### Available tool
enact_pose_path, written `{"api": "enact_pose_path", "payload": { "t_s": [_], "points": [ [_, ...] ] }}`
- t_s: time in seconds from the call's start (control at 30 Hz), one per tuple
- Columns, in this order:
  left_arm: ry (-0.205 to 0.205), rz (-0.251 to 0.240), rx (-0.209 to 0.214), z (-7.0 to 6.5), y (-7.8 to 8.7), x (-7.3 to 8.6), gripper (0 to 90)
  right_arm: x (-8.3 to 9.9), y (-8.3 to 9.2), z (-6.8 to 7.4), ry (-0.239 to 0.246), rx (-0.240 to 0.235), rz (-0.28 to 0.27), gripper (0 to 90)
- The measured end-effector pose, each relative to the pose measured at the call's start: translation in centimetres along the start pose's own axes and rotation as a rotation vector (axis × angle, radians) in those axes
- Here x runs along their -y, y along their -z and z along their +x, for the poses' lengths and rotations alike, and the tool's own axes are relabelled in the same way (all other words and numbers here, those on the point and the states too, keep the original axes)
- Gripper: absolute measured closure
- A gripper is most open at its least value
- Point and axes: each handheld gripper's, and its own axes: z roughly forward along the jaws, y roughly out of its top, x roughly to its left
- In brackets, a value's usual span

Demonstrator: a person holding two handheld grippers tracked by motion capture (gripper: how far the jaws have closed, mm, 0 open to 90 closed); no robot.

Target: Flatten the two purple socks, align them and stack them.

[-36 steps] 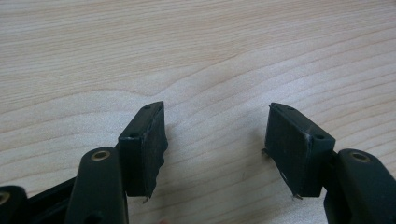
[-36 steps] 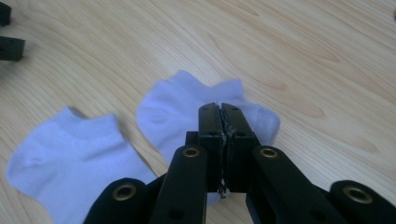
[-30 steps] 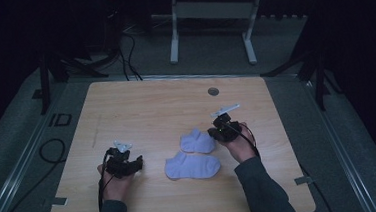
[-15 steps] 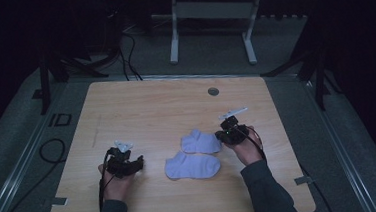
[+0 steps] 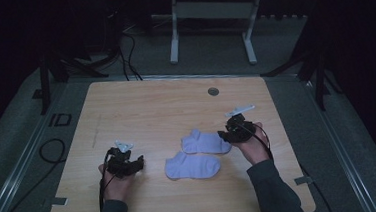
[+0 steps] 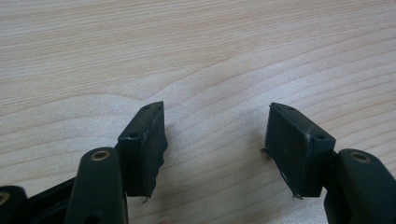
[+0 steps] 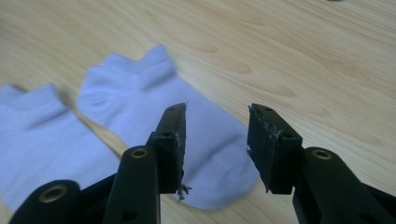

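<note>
Two pale socks lie flat on the table (image 5: 141, 104), side by side and touching. The far sock (image 5: 204, 142) looks freshly laid down beside the near sock (image 5: 192, 166). The right gripper (image 7: 215, 140) has just been opening; its jaws stand about half apart over the far sock's toe, gripping nothing. The left gripper (image 6: 217, 149) sits wide open over bare wood, empty. My guess: laying out is done, pairing or folding is left.

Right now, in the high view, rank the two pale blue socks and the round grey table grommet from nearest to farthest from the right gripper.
1. Farther pale blue sock, just left of the right gripper.
2. Nearer pale blue sock, lower left, toward the person.
3. Round grey grommet, up near the table's far edge.
</note>
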Motion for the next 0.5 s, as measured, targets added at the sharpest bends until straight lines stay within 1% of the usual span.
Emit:
{"api": "enact_pose_path", "payload": {
  "t_s": [0.03,0.07,0.1,0.13,0.27,0.33,0.43,0.5],
  "points": [
    [0.0,-0.001,0.0,0.0,0.0,0.0,38.4,-0.1,-0.2,0.3,0.013,-0.007,-0.003,57.3],
    [0.0,-0.001,0.0,0.0,0.0,0.0,38.4,-0.1,-0.2,0.3,0.013,-0.007,-0.003,57.3],
    [-0.002,0.001,0.001,0.0,0.0,0.0,38.4,-0.3,-0.4,0.6,0.023,-0.016,-0.002,57.7],
    [-0.003,0.001,0.001,0.0,0.0,0.0,38.4,-0.5,-1.0,1.4,0.058,-0.033,-0.001,58.0],
    [-0.003,0.001,0.003,-0.1,0.0,0.0,38.4,-1.0,-2.5,3.0,0.126,-0.065,0.014,57.5],
    [-0.004,0.001,0.003,-0.1,0.0,0.0,38.4,-1.3,-3.3,3.7,0.142,-0.08,0.026,57.1],
    [-0.005,0.001,0.004,-0.1,0.0,0.0,38.4,-1.8,-4.3,4.4,0.171,-0.1,0.03,56.5],
    [-0.007,0.0,0.005,-0.1,0.0,0.0,38.4,-2.0,-5.1,4.8,0.184,-0.111,0.041,56.1]
  ]
}}
